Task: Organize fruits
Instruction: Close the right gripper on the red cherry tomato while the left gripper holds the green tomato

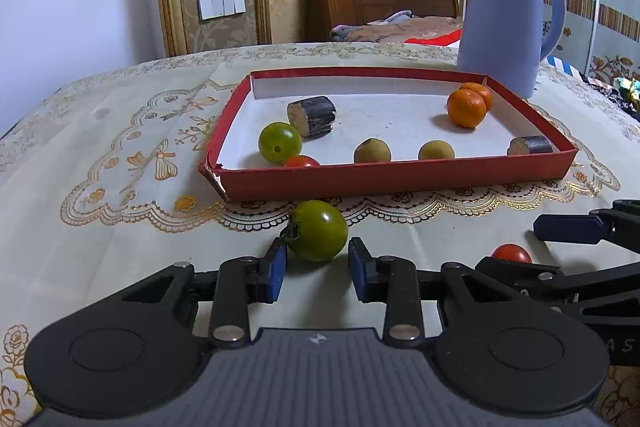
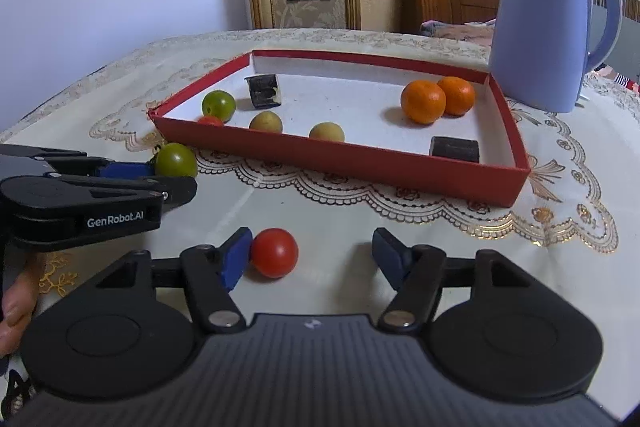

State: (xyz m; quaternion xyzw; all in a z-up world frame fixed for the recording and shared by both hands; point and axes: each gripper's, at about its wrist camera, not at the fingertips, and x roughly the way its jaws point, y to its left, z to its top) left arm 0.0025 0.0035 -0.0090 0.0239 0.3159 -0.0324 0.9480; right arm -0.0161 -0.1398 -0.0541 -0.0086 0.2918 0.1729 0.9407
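On the tablecloth in front of the red box [image 1: 400,175] lies a green tomato [image 1: 318,229] with its stem to the left. My left gripper [image 1: 316,259] is shut on it, a blue pad against each side. In the right wrist view that tomato [image 2: 176,159] shows at the left gripper's tips. A red tomato [image 2: 275,253] rests on the cloth between the jaws of my right gripper [image 2: 312,255]. It touches the left pad, with a wide gap to the right pad, so this gripper is open.
The red box [image 2: 340,159] holds a green tomato [image 2: 218,105], a red tomato, two yellowish fruits, two oranges [image 2: 423,102] and two dark cut pieces. A tall blue jug [image 2: 540,27] stands behind its right corner. A hand shows at the left edge.
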